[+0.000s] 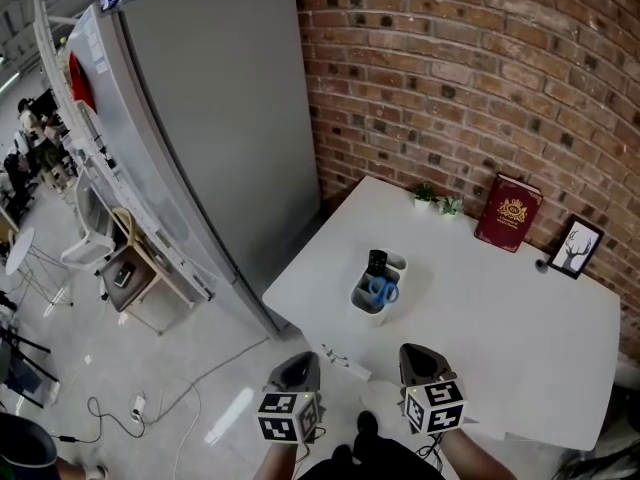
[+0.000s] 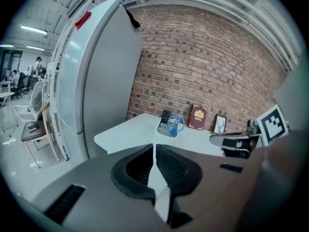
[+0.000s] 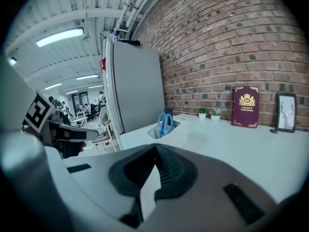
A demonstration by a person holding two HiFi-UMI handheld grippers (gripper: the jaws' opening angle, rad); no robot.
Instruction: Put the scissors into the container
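Grey steel fills the far left, where a tall refrigerator is stood against the brick wall, at ten o'clock from the white table. The left gripper is held low in the head view, short of the table's near edge, at seven o'clock from the container. Its jaws are brought together at the tips and nothing is held between them. The white container is set on the table near its left edge, well apart from both grippers. The scissors are found inside it, with the blue handles raised above the rim, and a black object is lodged just behind them at twelve o'clock. The right gripper is held at five o'clock from the container, beside the left one, and its jaws are likewise closed tip to tip with nothing gripped. Two small potted plants are placed by the wall at one o'clock from the container. A dark red book is leaned upright just to their right, and a black picture frame is propped at the far right
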